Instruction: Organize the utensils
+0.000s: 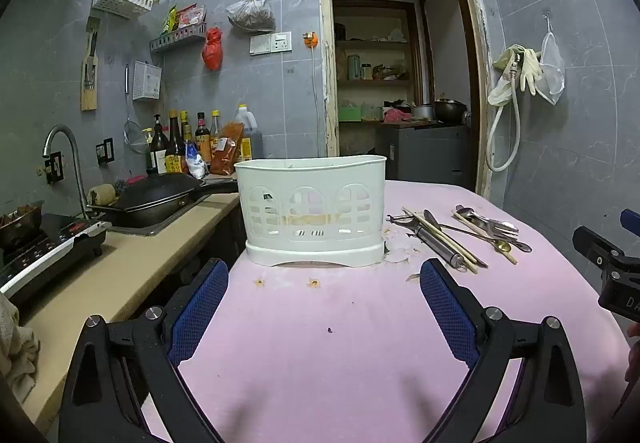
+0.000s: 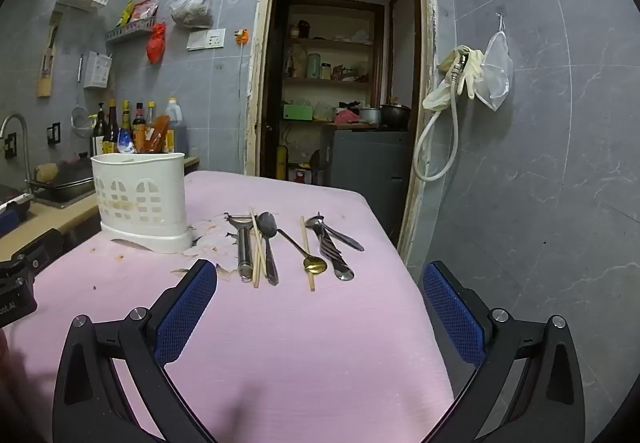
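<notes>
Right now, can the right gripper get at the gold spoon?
Probably yes: the right gripper is open, and only bare pink cloth lies between it and the gold spoon.

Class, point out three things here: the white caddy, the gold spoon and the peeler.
Caddy [image 1: 312,211], left wrist view, front wall.
Gold spoon [image 2: 315,265], right wrist view, its bowl.
Peeler [image 2: 244,243], right wrist view, steel handle.

A white plastic utensil holder [image 2: 140,199] with arched cut-outs is seen upright on the pink cloth, seemingly empty. To its right, utensils are laid flat: a steel peeler [image 2: 243,243], wooden chopsticks [image 2: 256,251], a dark spoon [image 2: 269,239], a gold-bowled spoon [image 2: 315,264], another chopstick [image 2: 307,255], and overlapping silver cutlery [image 2: 334,247].
</notes>
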The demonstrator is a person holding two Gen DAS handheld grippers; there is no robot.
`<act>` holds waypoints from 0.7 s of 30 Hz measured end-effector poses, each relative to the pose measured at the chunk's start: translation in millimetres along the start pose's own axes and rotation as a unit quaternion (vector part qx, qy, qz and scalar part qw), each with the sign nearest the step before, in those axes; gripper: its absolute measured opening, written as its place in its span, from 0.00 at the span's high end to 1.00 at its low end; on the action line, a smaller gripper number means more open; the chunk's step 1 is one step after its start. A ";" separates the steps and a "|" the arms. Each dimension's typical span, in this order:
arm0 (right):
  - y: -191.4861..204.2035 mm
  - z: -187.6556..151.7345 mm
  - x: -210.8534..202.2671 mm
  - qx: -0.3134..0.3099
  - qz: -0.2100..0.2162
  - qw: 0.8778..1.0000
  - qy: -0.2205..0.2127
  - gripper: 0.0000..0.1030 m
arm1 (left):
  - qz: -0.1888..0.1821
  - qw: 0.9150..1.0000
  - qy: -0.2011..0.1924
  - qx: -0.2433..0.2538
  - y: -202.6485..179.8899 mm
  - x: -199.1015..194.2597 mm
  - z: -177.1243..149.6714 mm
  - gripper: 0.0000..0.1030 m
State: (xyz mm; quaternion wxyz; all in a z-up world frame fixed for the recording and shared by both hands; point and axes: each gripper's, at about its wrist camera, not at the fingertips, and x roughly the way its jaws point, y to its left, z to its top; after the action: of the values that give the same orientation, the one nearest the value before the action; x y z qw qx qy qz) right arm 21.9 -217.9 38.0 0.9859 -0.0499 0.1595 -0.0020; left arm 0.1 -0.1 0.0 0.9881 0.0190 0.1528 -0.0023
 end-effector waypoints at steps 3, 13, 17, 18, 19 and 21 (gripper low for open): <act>-0.1 0.0 0.1 0.002 0.000 1.000 -0.002 0.00 | 0.000 1.000 -0.001 0.000 0.0 -0.1 -0.1 0.09; -0.5 -0.1 0.7 0.003 0.000 1.000 -0.002 0.00 | 0.000 1.000 0.001 -0.001 -0.5 0.6 -1.9 0.09; -0.2 -0.5 0.9 0.003 0.001 1.000 -0.001 0.00 | -0.001 1.000 0.003 -0.001 -2.3 -0.1 -1.6 0.09; -0.1 -0.6 1.1 0.003 0.001 1.000 0.000 0.00 | -0.002 1.000 0.003 -0.001 -2.3 0.0 -1.6 0.09; 0.0 -0.7 1.0 0.003 0.001 1.000 0.000 0.00 | -0.002 1.000 0.002 -0.002 -0.9 -0.4 -2.8 0.09; 0.3 1.1 0.6 0.003 0.000 1.000 0.000 0.00 | -0.001 1.000 0.002 -0.002 -1.3 -0.3 -3.2 0.09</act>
State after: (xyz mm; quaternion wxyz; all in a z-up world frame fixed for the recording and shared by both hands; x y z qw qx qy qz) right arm 22.8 -217.5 38.8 0.9862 -0.0470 0.1590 -0.0022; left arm -1.2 -1.2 -3.0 0.9878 0.0168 0.1550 -0.0034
